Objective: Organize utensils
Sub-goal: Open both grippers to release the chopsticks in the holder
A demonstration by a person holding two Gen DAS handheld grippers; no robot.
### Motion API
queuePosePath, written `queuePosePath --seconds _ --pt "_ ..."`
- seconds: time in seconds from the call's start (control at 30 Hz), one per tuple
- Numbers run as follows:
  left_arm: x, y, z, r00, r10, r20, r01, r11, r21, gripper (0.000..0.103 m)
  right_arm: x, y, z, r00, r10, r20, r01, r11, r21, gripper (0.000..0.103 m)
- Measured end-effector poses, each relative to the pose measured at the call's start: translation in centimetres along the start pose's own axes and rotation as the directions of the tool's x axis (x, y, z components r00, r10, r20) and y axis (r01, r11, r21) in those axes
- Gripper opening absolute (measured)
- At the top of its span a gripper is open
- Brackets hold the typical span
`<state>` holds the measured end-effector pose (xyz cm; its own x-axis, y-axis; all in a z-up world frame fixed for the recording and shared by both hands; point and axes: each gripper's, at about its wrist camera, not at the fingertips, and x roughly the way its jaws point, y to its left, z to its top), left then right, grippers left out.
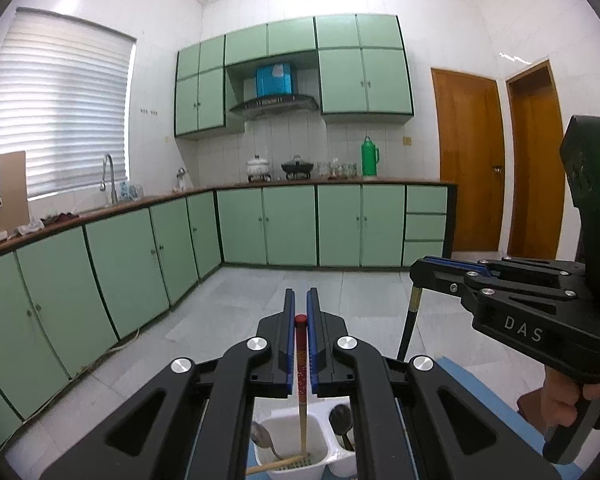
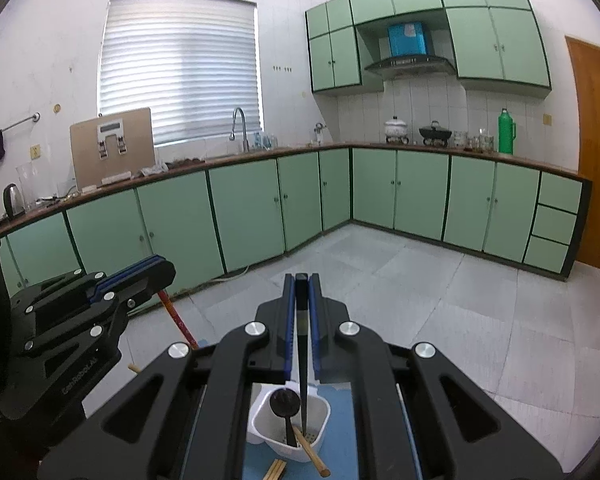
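In the left wrist view my left gripper (image 1: 301,300) is shut on a red-topped chopstick (image 1: 302,364). The chopstick hangs upright with its tip inside the left compartment of a white utensil caddy (image 1: 280,418). That compartment also holds a metal spoon (image 1: 262,440) and a wooden chopstick (image 1: 278,463). A dark spoon (image 1: 341,420) stands in the other compartment. In the right wrist view my right gripper (image 2: 301,280) is shut on a black chopstick (image 2: 302,368). Its tip reaches into the caddy (image 2: 260,432) beside the black spoon (image 2: 285,406) and a wooden chopstick (image 2: 312,456).
The caddy stands on a blue mat (image 2: 342,420), with loose wooden chopsticks (image 2: 276,470) on it in front. A hand (image 1: 560,400) grips the right tool's handle. Green cabinets (image 2: 244,208) line the far walls beyond open tiled floor (image 2: 440,300).
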<state>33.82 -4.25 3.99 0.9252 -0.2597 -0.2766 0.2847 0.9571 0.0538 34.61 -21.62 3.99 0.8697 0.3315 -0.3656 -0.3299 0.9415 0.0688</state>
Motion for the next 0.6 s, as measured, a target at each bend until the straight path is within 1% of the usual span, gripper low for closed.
queuePosePath --seconds 0.03,0.07,0.1,0.13,0.17,0.2,0.23,0.3,0.33,0.43,0.47,0.5,0.53,0.57,0.6 --pt "0.4 0.1 -0.2 1.0 -0.001 -0.017 0.001 1.0 -0.002 0.007 0.3 0.0 -0.3 1.0 0.004 -0.015 -0.004 1.0 0.0 0.006" --pt "0.7 0.2 -0.3 1.0 0.003 -0.028 -0.003 1.0 -0.007 0.009 0.6 0.2 -0.5 1.0 0.004 -0.028 -0.004 1.0 -0.001 0.009" --pt "0.7 0.4 -0.5 0.999 0.002 -0.04 -0.003 1.0 -0.017 0.016 0.7 0.1 -0.7 0.999 -0.007 -0.038 0.007 1.0 -0.002 0.025" --pt "0.5 0.6 -0.8 0.999 0.002 -0.041 -0.003 1.0 -0.025 0.022 0.7 0.3 -0.9 0.999 -0.02 -0.035 0.02 1.0 -0.001 0.036" --pt "0.2 0.7 -0.8 0.999 0.004 -0.037 -0.005 1.0 -0.031 0.024 0.3 0.1 -1.0 0.999 -0.027 -0.021 0.027 1.0 0.008 0.047" --pt "-0.1 0.8 -0.8 0.999 0.007 -0.031 -0.008 0.999 -0.032 0.027 0.0 0.0 -1.0 0.999 -0.03 -0.011 0.031 0.999 0.015 0.047" --pt "-0.5 0.8 -0.8 1.0 0.011 -0.026 -0.012 0.999 -0.031 0.028 -0.6 -0.1 -0.9 0.999 -0.033 -0.001 0.033 0.999 0.017 0.047" --pt "-1.6 0.8 -0.6 1.0 0.014 -0.015 -0.014 0.999 -0.033 0.032 -1.5 -0.2 -0.8 0.998 -0.053 0.019 0.053 0.998 0.015 0.052" --pt "-2.4 0.8 -0.5 1.0 0.018 -0.004 -0.018 0.999 -0.036 0.036 -1.9 -0.4 -0.7 0.998 -0.061 0.026 0.061 0.998 0.016 0.053" --pt "-4.1 0.7 -0.6 0.999 0.032 0.015 -0.032 0.999 -0.036 0.043 -4.0 -0.7 -1.0 0.994 -0.092 0.056 0.091 0.996 0.026 0.062" --pt "-4.9 0.5 -0.7 0.999 0.037 0.019 -0.037 0.999 -0.034 0.045 -4.8 -0.8 -1.2 0.992 -0.104 0.067 0.102 0.994 0.032 0.067" --pt "-5.7 0.3 -1.1 0.999 0.044 0.022 -0.044 0.999 -0.03 0.05 -5.3 -0.9 -1.4 0.991 -0.113 0.075 0.11 0.993 0.037 0.073" --pt "-6.5 0.1 -1.6 0.999 0.049 0.022 -0.048 0.998 -0.027 0.054 -5.9 -1.0 -1.7 0.99 -0.119 0.081 0.116 0.992 0.041 0.075" --pt "-7.2 0.0 -2.1 0.998 0.052 0.023 -0.051 0.998 -0.027 0.056 -6.9 -0.9 -2.4 0.988 -0.128 0.089 0.124 0.991 0.044 0.081" --pt "-8.1 -0.3 -3.0 0.999 0.052 0.018 -0.051 0.998 -0.029 0.06 -7.4 -0.8 -2.9 0.986 -0.135 0.093 0.131 0.99 0.044 0.087"
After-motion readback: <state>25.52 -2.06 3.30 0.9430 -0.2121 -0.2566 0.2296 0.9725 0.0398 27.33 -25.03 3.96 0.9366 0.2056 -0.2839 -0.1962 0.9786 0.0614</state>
